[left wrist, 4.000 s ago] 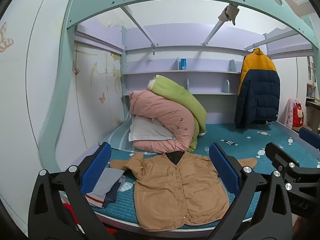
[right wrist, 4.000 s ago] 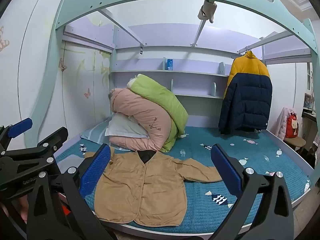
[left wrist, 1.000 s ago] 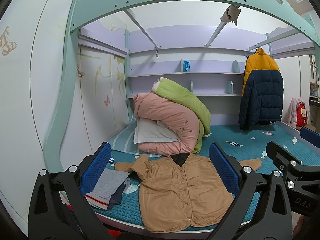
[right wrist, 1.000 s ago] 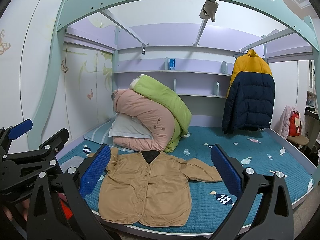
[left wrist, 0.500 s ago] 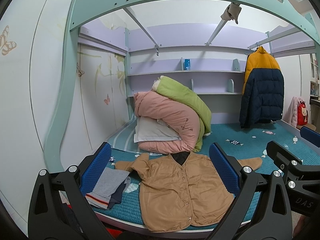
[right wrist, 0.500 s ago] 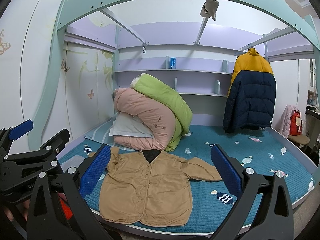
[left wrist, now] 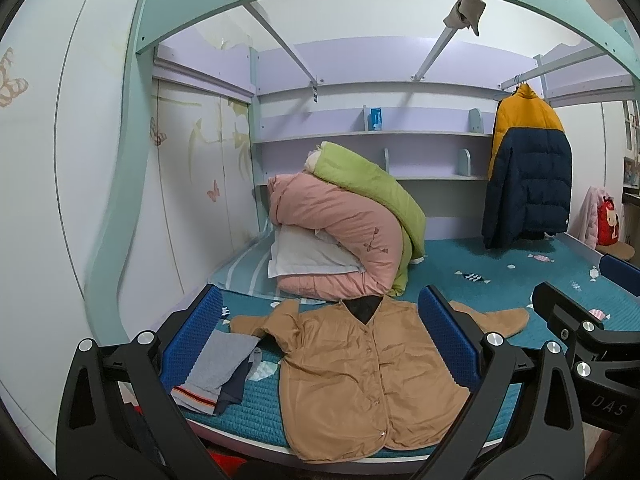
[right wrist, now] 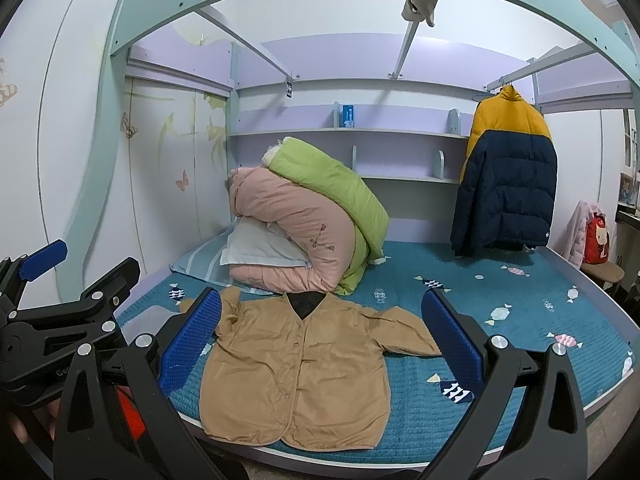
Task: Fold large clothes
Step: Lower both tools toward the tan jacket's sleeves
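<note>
A tan button-front jacket (left wrist: 360, 376) lies flat on the teal bed cover (left wrist: 520, 280), collar toward the bedding, hem at the front edge, sleeves spread; it also shows in the right wrist view (right wrist: 296, 368). My left gripper (left wrist: 320, 340) is open and empty, held in the air in front of the bed. My right gripper (right wrist: 320, 340) is open and empty too, beside the left one, also short of the bed. The right gripper's body shows at the right edge of the left wrist view (left wrist: 580, 332).
A small pile of folded grey and navy clothes (left wrist: 220, 372) lies left of the jacket. Rolled pink and green quilts (left wrist: 348, 240) and a pillow sit behind it. A yellow and navy puffer coat (left wrist: 528, 172) hangs at the right. A teal bunk frame (left wrist: 132, 160) arches overhead.
Both grippers have drifted slightly left relative to the bed, so the jacket sits a little further right in both views. Jaws stay open. The jacket has not moved.
</note>
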Motion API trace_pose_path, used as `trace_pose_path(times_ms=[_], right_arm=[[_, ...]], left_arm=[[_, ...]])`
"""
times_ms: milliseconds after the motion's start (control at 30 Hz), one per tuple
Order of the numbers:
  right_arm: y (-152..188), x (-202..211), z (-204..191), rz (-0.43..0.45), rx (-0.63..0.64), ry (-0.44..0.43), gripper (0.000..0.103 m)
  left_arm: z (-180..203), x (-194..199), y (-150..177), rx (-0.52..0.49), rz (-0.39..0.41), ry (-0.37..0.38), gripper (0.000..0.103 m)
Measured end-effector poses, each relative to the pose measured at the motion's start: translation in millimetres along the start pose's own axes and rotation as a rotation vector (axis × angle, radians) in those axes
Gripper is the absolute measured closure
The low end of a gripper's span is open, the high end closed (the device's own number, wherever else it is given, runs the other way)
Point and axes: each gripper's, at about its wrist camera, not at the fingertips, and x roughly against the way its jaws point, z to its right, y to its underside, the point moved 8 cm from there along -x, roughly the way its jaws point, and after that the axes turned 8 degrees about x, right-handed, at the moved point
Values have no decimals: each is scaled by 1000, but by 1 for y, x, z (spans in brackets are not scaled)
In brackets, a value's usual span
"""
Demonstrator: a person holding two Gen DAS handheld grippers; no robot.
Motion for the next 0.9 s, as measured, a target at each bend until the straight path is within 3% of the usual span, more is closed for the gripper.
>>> trace_pose_path(times_ms=[500,900], right_arm=[[14,-55,9,-66,-32,-14,6],[41,-150,9,-170,-41,-33,6]], left_arm=[[8,-56,8,-28,-65,-10,5],[3,-145,39,-57,-169,-46,5]])
